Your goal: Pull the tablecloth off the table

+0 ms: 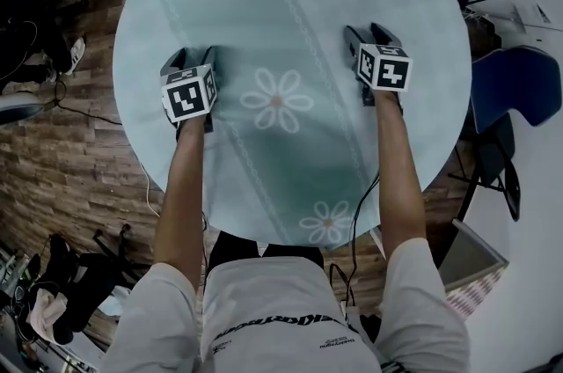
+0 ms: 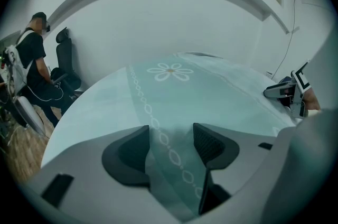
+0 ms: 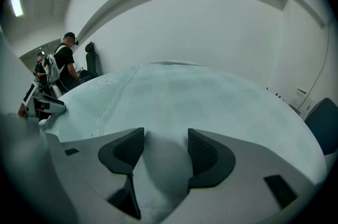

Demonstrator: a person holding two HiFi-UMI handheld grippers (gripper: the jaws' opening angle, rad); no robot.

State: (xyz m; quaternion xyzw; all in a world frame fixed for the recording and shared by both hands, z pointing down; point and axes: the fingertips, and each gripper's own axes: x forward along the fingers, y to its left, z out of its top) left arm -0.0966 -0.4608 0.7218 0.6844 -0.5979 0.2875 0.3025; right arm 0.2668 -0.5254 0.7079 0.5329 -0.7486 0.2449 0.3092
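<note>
The cloth [image 1: 290, 28] lies flat over the whole round table, which is hidden under it. The left tongs [image 1: 193, 62] and the right tongs [image 1: 369, 35] press down on it well apart, one at each side of the middle flower. Both stand wide open, and in each a low fold of cloth rises between the pads (it is not yet pinched, as far as I can judge).

The main risk is a weak hold. If the tongs are drawn back before they close fully, the fold will probably slip out and the cloth will not follow. A second risk is an uneven pull: if only one side grips, the cloth would likely turn and bunch instead of sliding off. The holder's body is right at the near edge, so the cloth may pile up against it.

Around the table, a cable [image 1: 355, 226] runs down near that edge, and a blue chair [image 1: 519, 81] is just beside the table at the right. The falling cloth could catch on either. A person [image 2: 31, 59] stands well away by the wall and is not in the way.
</note>
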